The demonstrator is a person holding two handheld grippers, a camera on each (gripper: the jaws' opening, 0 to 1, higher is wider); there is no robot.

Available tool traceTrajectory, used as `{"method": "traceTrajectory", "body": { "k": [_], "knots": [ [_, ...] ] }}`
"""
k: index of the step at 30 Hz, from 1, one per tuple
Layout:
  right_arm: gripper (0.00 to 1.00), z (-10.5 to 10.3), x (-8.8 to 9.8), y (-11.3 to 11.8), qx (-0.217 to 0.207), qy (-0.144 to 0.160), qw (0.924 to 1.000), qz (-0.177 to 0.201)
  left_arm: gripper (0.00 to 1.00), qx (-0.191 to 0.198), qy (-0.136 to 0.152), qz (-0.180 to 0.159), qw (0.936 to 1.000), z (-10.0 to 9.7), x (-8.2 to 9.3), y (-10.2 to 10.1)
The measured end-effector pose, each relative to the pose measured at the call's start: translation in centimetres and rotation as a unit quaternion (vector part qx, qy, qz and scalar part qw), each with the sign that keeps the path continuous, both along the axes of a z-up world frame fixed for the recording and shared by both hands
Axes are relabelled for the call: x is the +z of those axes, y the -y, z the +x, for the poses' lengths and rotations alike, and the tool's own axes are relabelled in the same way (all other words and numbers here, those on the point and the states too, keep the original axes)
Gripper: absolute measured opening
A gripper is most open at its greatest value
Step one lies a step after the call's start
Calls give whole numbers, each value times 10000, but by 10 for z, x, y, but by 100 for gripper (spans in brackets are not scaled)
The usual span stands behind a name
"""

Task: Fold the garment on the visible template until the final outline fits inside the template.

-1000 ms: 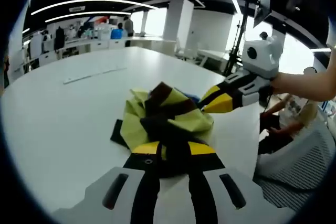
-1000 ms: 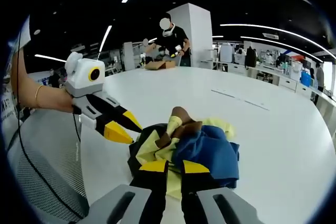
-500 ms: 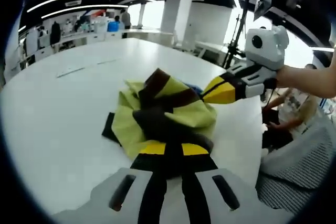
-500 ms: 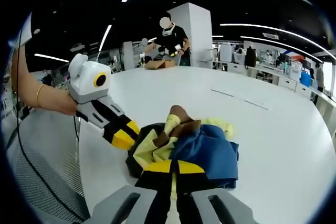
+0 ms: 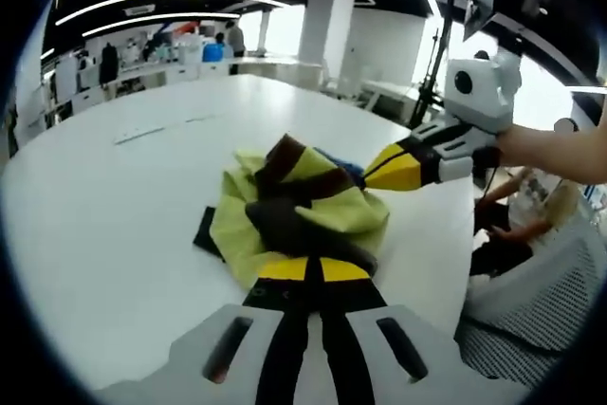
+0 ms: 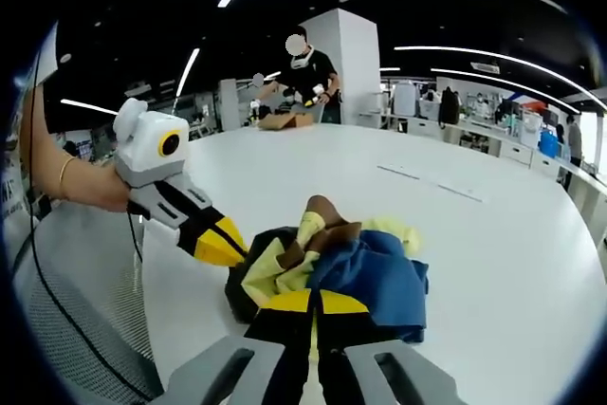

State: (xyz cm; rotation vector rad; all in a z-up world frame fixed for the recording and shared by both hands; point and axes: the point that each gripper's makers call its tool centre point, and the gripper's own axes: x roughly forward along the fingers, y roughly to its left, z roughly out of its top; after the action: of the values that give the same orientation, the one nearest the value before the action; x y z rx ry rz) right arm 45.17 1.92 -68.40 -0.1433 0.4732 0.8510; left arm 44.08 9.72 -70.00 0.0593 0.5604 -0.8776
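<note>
Crumpled garment on a white table, both grippers at it

The right gripper [image 6: 314,303], jaws together, pinches the near edge of the bunched yellow, blue and brown cloth garment [image 6: 332,263] on the round white table [image 6: 493,234]. From the left, the left gripper [image 6: 224,244], its yellow tips closed, touches the garment's dark side. A person in black [image 6: 305,78] stands beyond.

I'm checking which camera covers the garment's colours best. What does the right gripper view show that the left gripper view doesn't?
Right gripper view alone: a broad blue panel of the garment, the left gripper reaching in beside the heap, and a person standing at the table's far side. Left gripper view alone: mostly yellow-green cloth with dark brown bands, the right gripper coming in, and a seated person past the table edge. Both share the crumpled garment on the white table, each view's own jaws closed on it.
</note>
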Motion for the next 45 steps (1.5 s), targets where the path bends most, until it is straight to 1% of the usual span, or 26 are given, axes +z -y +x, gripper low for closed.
{"method": "traceTrajectory", "body": {
  "k": [2, 3, 4, 6, 8, 10, 12, 14, 16, 18, 20, 22, 26, 29, 33, 41, 45],
  "knots": [
    [0, 0, 3, 1, 4, 11, 10000, -61, 0, 55, 47, -37, 10000, 0, 5, -2],
    [0, 0, 4, 1, 57, 72, 9998, -158, 0, 116, 71, -50, 9999, 1, 9, -5],
    [0, 1, 7, 3, 147, 211, 9991, -328, 0, 158, 113, -70, 9998, 2, 14, -7],
    [0, 1, 10, 2, 173, 243, 9989, -371, 0, 215, 175, -133, 9995, 4, 21, -10],
    [0, 3, 15, 3, 171, 277, 9989, -332, 0, 328, 293, -181, 9989, 8, 30, -15],
    [0, 6, 19, 6, 131, 306, 9990, -292, 0, 434, 374, -158, 9982, 11, 37, -21],
    [0, 11, 25, 10, -2, 391, 9989, -274, 0, 498, 452, -155, 9976, 14, 42, -25],
    [0, 12, 30, 12, -42, 354, 9993, -141, 0, 548, 498, -201, 9971, 17, 47, -30],
    [0, 10, 35, 9, 12, 370, 9993, -47, 0, 578, 468, -231, 9970, 19, 47, -31],
    [0, 8, 34, 4, 71, 345, 9994, -41, 0, 593, 477, -180, 9969, 20, 46, -31],
    [0, 5, 31, 0, 109, 304, 9995, -56, 0, 588, 465, -173, 9970, 20, 45, -30],
    [0, 4, 28, -2, 144, 326, 9993, -130, 0, 588, 460, -172, 9971, 19, 44, -29],
    [0, 2, 17, -6, 230, 246, 9991, -273, 0, 543, 464, -140, 9973, 18, 42, -27],
    [0, 0, 14, -10, 256, 155, 9993, -237, 0, 548, 432, -145, 9975, 17, 40, -28],
    [6, 2, 10, -14, 267, 150, 9993, -220, 0, 586, 372, -203, 9974, 17, 39, -31],
    [4, 7, 3, -21, 274, 82, 9994, -216, 0, 589, 354, -234, 9974, 17, 40, -30],
    [1, 7, -2, -24, 296, 20, 9993, -243, 0, 587, 346, -236, 9974, 17, 39, -30]
  ]
}}
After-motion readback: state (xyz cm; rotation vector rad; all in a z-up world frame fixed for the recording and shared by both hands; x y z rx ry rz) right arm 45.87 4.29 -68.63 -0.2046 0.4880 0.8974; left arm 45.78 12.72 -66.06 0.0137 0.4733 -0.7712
